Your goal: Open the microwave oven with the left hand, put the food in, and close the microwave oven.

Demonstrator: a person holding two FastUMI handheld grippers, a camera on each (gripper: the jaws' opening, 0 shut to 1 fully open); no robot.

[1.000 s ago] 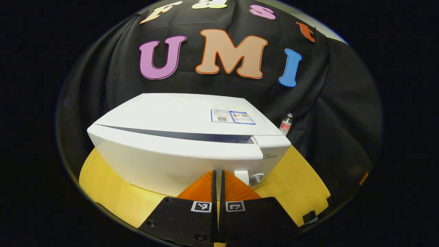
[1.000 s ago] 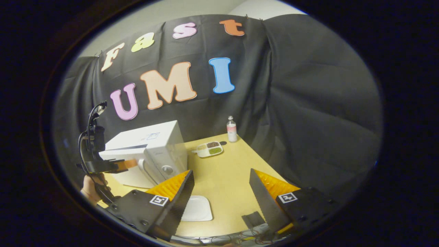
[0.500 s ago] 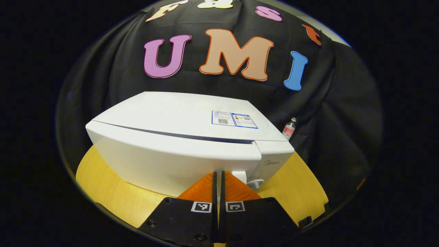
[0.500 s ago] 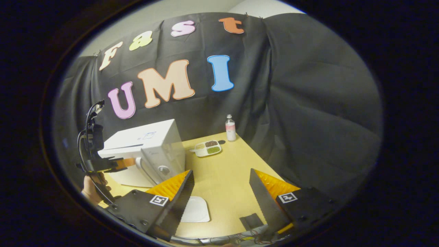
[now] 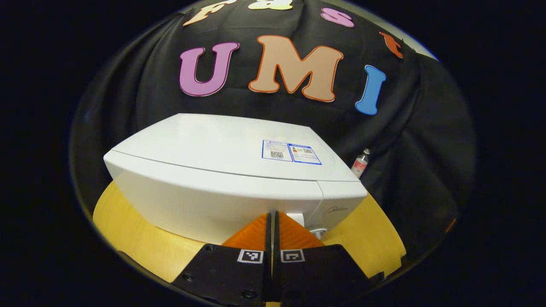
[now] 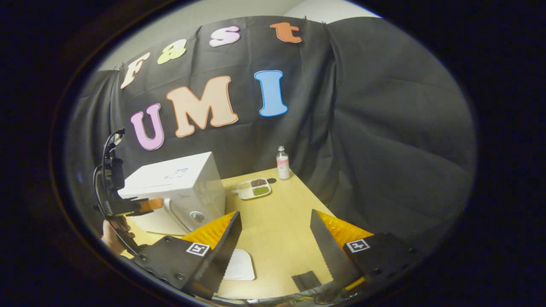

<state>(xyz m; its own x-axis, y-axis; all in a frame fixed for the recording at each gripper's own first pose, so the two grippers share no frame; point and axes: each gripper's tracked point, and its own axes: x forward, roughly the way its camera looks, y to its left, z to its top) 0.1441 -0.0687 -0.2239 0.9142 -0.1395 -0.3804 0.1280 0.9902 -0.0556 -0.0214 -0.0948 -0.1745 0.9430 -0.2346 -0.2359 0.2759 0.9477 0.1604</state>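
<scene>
The white microwave [image 5: 222,149] stands on the wooden table [image 5: 140,243] with its door [image 5: 204,200] flush against the body. My left gripper [image 5: 272,214] is shut with nothing between its fingers, and its tips rest against the door front beside the handle. In the right gripper view the microwave [image 6: 179,179] is at the left, with the left gripper [image 6: 152,204] against its door and a hand [image 6: 111,234] behind it. A compartment tray of food [image 6: 253,188] lies on the table to the microwave's right. My right gripper [image 6: 275,221] hangs open over the table.
A small bottle [image 6: 282,163] with a pink label stands at the back by the cloth wall, also the bottle [image 5: 360,163] right of the microwave. A white square plate [image 6: 239,264] and a small dark piece [image 6: 305,281] lie near the table's front edge.
The dark gap along the top of the microwave door has closed as my left gripper pushed forward. The right gripper stays open and has drifted slightly.
</scene>
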